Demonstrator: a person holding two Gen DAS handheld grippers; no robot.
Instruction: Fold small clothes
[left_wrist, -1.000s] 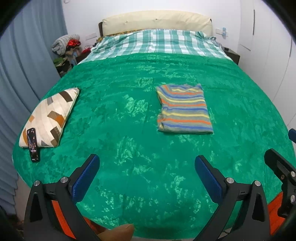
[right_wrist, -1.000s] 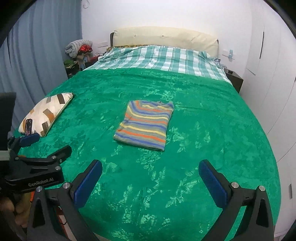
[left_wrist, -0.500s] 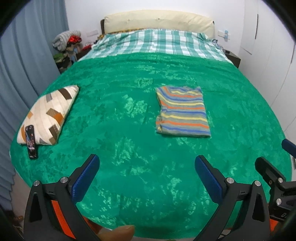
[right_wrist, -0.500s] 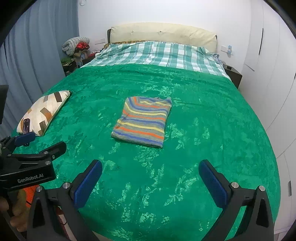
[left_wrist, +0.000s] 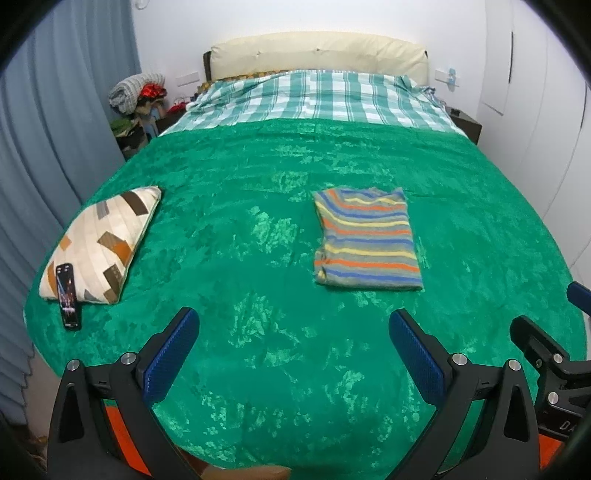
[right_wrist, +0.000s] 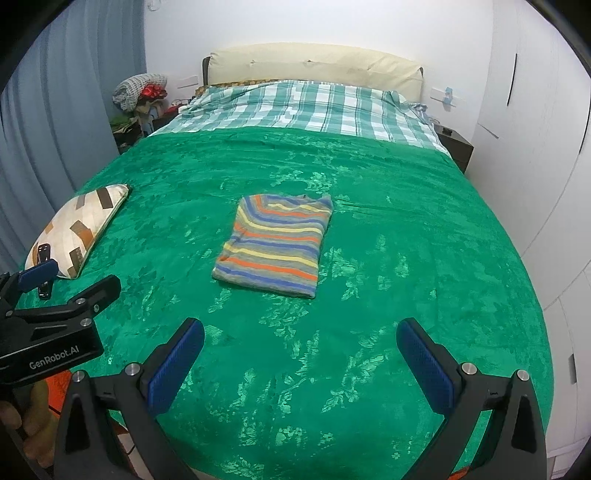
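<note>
A small striped garment (left_wrist: 365, 240) lies folded into a flat rectangle on the green bedspread (left_wrist: 258, 295), near the middle of the bed; it also shows in the right wrist view (right_wrist: 275, 245). My left gripper (left_wrist: 293, 354) is open and empty, held above the foot of the bed, well short of the garment. My right gripper (right_wrist: 301, 362) is open and empty, also back near the foot edge. The left gripper shows at the left of the right wrist view (right_wrist: 70, 280).
A patterned cushion (left_wrist: 98, 243) lies at the bed's left edge with a dark phone (left_wrist: 67, 295) leaning on it. A checked sheet (left_wrist: 314, 99) and headboard lie at the far end. Curtains hang left, white wardrobe doors (right_wrist: 546, 147) stand right.
Both grippers have drawn back and risen slightly from the bed; the folded garment looks smaller and farther. It has not moved. Both grippers stay open.
</note>
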